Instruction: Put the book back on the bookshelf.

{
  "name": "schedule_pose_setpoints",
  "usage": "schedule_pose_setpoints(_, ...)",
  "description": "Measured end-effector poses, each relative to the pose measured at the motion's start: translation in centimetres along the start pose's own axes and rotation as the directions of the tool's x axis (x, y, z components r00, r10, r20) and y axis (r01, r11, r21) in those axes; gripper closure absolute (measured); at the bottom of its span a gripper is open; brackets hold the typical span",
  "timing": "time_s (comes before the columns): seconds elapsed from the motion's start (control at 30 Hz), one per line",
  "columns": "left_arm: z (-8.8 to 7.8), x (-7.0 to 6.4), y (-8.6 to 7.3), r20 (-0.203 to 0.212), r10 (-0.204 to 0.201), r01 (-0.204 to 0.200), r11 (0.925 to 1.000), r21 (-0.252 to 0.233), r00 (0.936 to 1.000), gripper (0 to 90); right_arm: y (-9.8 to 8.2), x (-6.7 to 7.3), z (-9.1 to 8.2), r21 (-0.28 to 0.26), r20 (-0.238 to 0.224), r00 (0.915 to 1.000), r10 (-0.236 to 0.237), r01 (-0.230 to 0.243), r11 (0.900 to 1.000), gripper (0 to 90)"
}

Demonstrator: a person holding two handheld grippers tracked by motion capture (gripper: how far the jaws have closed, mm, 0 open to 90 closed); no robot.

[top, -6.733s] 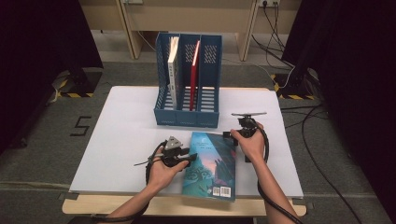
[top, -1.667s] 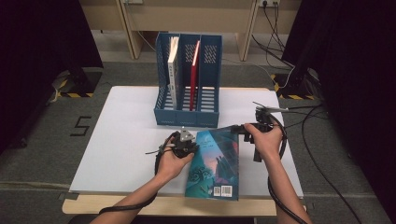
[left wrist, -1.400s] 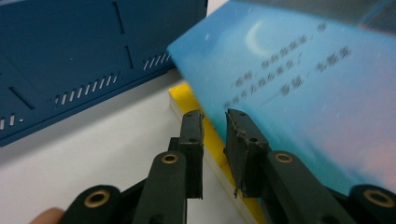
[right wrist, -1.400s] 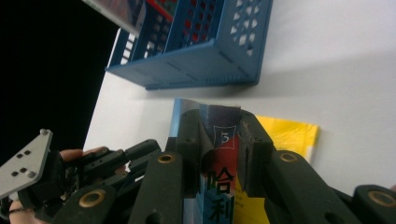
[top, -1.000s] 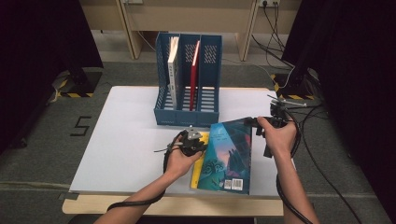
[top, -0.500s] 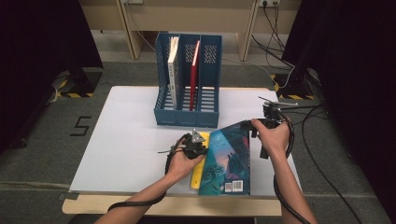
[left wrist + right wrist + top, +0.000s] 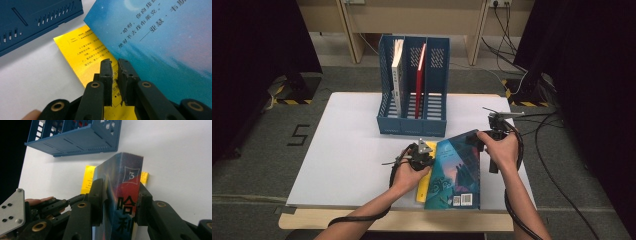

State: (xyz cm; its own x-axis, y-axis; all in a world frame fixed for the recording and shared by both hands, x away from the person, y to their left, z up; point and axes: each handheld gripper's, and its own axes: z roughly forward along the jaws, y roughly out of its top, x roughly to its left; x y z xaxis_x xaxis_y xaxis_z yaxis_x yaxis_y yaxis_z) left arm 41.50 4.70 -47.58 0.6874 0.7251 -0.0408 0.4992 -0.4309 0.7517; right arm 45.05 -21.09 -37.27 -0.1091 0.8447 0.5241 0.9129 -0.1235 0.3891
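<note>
Two grippers meet at the blue book (image 7: 455, 169) in front of the file rack (image 7: 413, 127): the right gripper (image 7: 119, 195), jaws just widening, straddles its spine while the left gripper (image 7: 113, 65) pinches the yellow flap (image 7: 82, 53), the book's length pointing toward the rack.

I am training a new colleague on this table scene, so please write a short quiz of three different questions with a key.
1. True or false: the thin red book stands in the middle slot of the blue plastic three-slot file holder.
2. Which slot holds no book? A left, B middle, C right.
3. What lies under the large blue-covered paperback?
Key: 1 true; 2 C; 3 a flat yellow book.
</note>
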Motion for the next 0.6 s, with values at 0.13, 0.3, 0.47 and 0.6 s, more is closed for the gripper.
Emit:
schedule_pose_setpoints(0.13,-0.01,0.03,0.01,0.001,0.002,-0.002,1.0000,0.002,1.0000,81.0,-0.06,-0.11,0.14,-0.001,0.000,1.0000,-0.003,0.003,1.000,66.9)
schedule_pose_setpoints(0.3,0.04,-0.01,0.03,-0.003,0.000,0.000,1.0000,0.001,1.0000,81.1,0.13,0.02,0.12,0.023,0.007,0.9999,-0.014,0.014,1.000,66.8)
schedule_pose_setpoints(0.47,0.06,-0.02,0.05,-0.006,0.000,0.000,1.0000,0.001,1.0000,81.2,0.21,0.28,0.15,0.041,0.004,0.9999,-0.012,0.012,0.999,66.9)
schedule_pose_setpoints(0.6,0.05,-0.03,-0.02,-0.007,-0.001,0.001,1.0000,-0.004,1.0000,81.0,0.02,0.28,0.49,0.074,-0.008,0.9999,-0.008,0.009,0.997,66.4)
